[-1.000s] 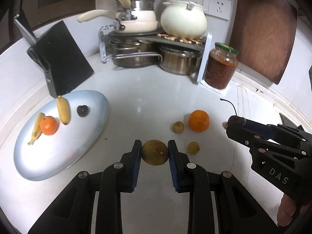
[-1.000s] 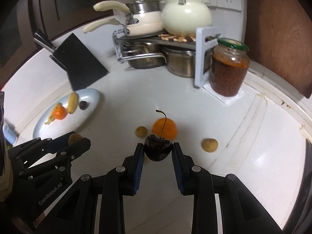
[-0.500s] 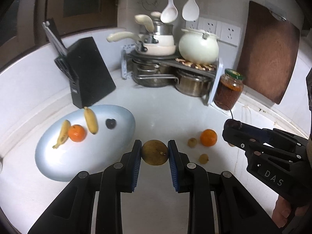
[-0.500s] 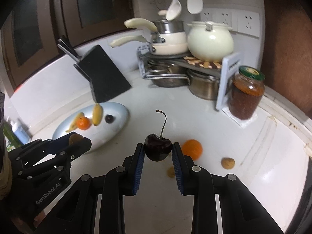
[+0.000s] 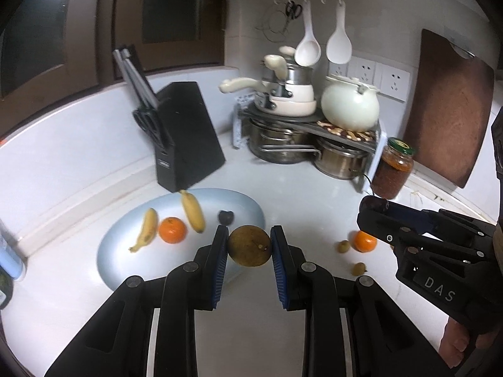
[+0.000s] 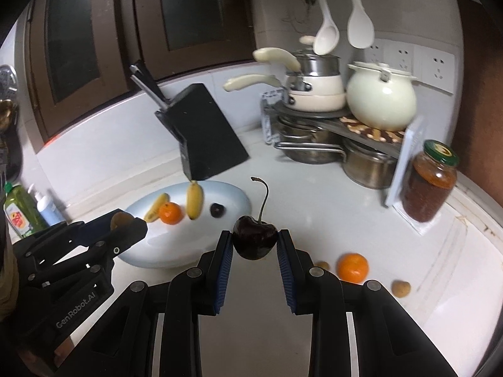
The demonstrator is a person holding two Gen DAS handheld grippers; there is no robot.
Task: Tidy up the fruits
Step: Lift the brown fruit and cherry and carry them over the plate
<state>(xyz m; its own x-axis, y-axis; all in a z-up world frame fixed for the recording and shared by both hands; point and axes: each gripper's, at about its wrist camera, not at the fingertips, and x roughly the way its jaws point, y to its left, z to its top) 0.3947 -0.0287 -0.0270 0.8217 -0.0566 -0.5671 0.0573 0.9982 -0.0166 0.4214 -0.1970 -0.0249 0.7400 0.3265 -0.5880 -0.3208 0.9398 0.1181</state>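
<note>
My left gripper is shut on a round brown fruit, held above the near edge of a pale blue oval plate. On the plate lie two bananas, a mandarin and a dark cherry. My right gripper is shut on a dark cherry with a long stem, just right of the plate. A second mandarin and small brown fruits lie on the counter to the right. Each gripper shows in the other's view: the right one, the left one.
A black knife block stands behind the plate. A rack of pots with a cream kettle fills the back corner, beside a jar with a green lid. A wooden board leans at the right wall. Bottles stand at far left.
Both grippers rose and swung left toward the plate, each still holding its fruit. The loose fruits on the counter now sit lower and further right in both views.
</note>
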